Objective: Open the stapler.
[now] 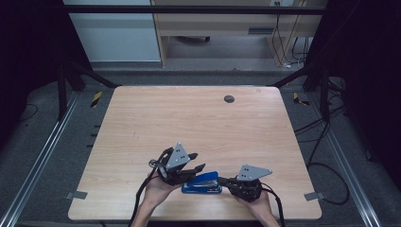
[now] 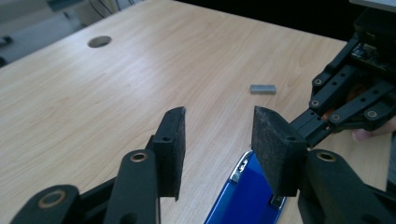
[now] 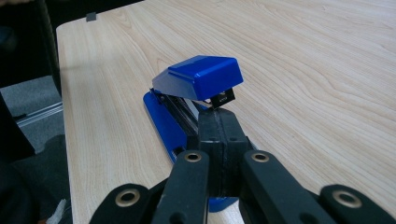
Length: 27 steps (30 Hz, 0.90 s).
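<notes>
While the blue stapler [image 1: 202, 183] lay near the table's [image 1: 142, 123] front edge, rigid, fairly light and smooth, the right gripper [image 3: 219, 116] sat pressed together at its open hinged top, and the spread left gripper [image 2: 217, 140] hovered above, best gripping its flat sides.

Lab or test bay, not a home. A bare wooden table [image 1: 198, 123] stands inside a black metal frame [image 1: 189, 9] on grey carpet, with aluminium rails [image 1: 38, 161] along both sides. Loose cables [image 1: 321, 142] trail across the floor; hazard tape [image 1: 96, 98] marks the frame's feet.
</notes>
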{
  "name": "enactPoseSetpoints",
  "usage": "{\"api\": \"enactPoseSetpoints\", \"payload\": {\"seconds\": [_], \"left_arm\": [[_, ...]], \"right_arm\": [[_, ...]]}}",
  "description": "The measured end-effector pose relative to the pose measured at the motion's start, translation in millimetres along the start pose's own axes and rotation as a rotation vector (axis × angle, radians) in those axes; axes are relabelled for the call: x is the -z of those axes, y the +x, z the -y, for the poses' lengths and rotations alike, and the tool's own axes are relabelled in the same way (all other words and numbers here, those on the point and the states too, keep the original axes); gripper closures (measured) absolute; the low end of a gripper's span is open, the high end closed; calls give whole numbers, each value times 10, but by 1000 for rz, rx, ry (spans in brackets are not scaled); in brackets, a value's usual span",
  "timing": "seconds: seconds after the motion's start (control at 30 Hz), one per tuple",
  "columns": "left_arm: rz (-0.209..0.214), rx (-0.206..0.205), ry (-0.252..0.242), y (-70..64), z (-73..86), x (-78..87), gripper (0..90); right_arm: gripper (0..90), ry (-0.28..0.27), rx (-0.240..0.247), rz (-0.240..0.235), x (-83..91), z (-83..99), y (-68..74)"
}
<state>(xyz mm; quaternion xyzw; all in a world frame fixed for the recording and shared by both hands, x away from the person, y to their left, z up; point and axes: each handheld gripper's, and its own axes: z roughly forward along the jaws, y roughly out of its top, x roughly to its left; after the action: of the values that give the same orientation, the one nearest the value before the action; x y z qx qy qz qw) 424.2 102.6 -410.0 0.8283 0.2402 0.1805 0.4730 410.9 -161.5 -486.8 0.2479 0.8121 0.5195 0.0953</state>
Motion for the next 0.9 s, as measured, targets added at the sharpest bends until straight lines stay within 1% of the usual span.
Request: {"api": "enactPoseSetpoints", "payload": {"seconds": [0.07, 0.2, 0.27, 0.33, 0.4, 0.43, 0.47, 0.53, 0.6, 0.63, 0.67, 0.7, 0.73, 0.8, 0.87, 0.9], "left_arm": [[-42, 12, -25, -52, 71, 20, 575], [-108, 89, -94, -119, 219, 65, 639], [-143, 116, -125, -168, 279, 75, 663], [-161, 140, -154, -228, 337, 78, 692], [-187, 153, -180, -300, 400, 82, 715], [-207, 156, -187, -338, 434, 81, 731], [-218, 168, -197, -373, 472, 78, 749], [-230, 196, -207, -443, 550, 65, 780], [-250, 202, -211, -510, 609, 53, 818], [-240, 212, -216, -543, 642, 46, 832], [-250, 213, -215, -580, 670, 38, 852], [-271, 208, -212, -620, 694, 32, 865], [-270, 209, -214, -649, 720, 28, 878], [-262, 235, -224, -709, 778, 12, 894], [-250, 242, -221, -777, 835, -22, 894], [-258, 237, -217, -815, 865, -43, 894]], "right_arm": [[900, -1, 3, 2, -2, 1, 2], [900, -1, 3, 1, -7, 2, 4], [900, 1, 1, 1, -11, 2, 4], [900, 4, 4, 4, -13, 0, 7], [900, 1, 2, 3, -12, -3, 7], [900, 1, 1, 3, -13, -4, 7], [900, 0, 0, 2, -13, -5, 8], [900, -4, -2, 1, -12, -8, 10], [900, -8, -3, -2, -14, -10, 7], [894, -9, -4, -2, -15, -10, 7], [887, -10, -3, -2, -17, -9, 5], [887, -11, -7, -3, -19, -9, 4], [892, -12, -8, -6, -19, -10, 4], [900, -12, 2, -3, -19, -13, 11], [900, -13, 1, -4, -20, -17, 16], [900, -16, 4, -9, -20, -19, 16]]}}
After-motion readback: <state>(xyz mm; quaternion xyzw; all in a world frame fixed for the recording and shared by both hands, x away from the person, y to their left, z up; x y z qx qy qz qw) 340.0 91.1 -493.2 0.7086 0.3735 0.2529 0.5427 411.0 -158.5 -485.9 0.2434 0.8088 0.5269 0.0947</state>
